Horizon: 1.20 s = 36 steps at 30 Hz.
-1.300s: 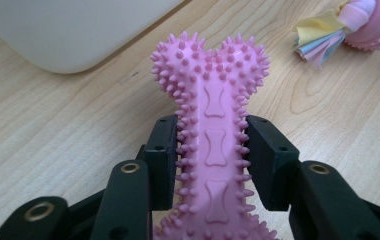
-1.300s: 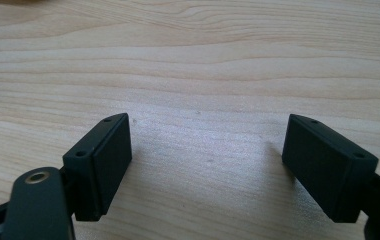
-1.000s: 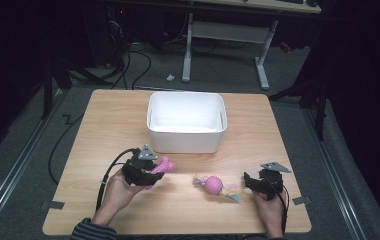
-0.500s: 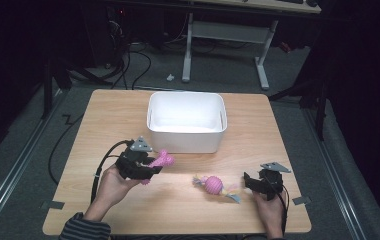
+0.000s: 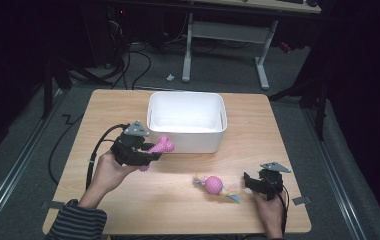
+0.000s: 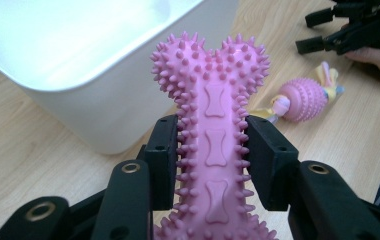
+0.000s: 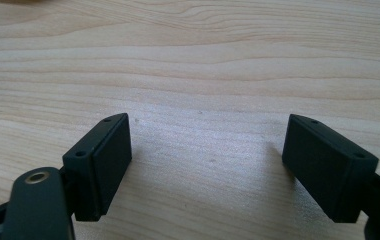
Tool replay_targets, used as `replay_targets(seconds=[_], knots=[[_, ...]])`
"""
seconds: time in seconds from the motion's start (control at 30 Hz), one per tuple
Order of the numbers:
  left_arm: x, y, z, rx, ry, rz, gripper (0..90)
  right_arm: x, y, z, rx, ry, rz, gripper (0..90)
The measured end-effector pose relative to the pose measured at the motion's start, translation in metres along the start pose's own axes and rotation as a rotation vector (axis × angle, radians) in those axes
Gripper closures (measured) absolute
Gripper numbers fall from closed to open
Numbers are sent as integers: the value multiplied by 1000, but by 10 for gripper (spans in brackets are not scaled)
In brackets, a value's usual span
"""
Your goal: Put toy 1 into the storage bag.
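**Pink bone toy clamped in left gripper, clear of the table beside the bin**

The pink spiked bone toy (image 6: 213, 150) is pinched at its shaft between the two black jaws of the left gripper (image 5: 145, 152). Both pads press against the spiked sides, and the knobbed end stands out past the jaw tips. In the high view the toy (image 5: 160, 147) is held off the tabletop, just in front of the near wall of the white bin (image 5: 185, 141), toward the bin's left corner. The toy and the bin appear apart; the knobbed end points toward the bin.

The person's left hand (image 5: 109, 170) grips the gripper body, with a striped sleeve (image 5: 75, 222) at the table's near edge.

A pink ball toy with a rope through it (image 5: 214, 184) lies on the wooden table (image 5: 288, 165), between the two grippers and nearer the right one.

The right gripper (image 5: 250, 181) sits low at the table's near right, held by the right hand (image 5: 270, 210). Its jaws are spread wide with nothing but bare wood between them, as the right gripper view confirms (image 7: 205, 165).
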<state>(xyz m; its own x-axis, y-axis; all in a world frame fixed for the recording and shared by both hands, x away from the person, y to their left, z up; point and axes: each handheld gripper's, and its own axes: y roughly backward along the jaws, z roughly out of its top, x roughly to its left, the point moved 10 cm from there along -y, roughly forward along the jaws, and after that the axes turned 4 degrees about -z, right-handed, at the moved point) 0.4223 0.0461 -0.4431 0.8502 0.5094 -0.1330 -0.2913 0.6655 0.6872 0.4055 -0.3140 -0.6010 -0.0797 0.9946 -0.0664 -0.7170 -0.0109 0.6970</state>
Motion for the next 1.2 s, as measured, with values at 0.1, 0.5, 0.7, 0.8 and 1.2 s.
replay_targets(seconds=[0.1,0.5,0.7,0.8,1.2], knots=[[3,5,8,-11,9,3,589,0,0,0,0,0,0,198],[16,13,38,-17,10,2,589,0,0,0,-1,2,1,197],[24,13,53,-16,-13,14,591,0,0,0,1,-4,3,200],[28,12,61,-16,-11,19,591,0,0,0,1,-4,4,201],[45,2,82,9,-11,62,592,0,0,0,-1,-2,4,201]])
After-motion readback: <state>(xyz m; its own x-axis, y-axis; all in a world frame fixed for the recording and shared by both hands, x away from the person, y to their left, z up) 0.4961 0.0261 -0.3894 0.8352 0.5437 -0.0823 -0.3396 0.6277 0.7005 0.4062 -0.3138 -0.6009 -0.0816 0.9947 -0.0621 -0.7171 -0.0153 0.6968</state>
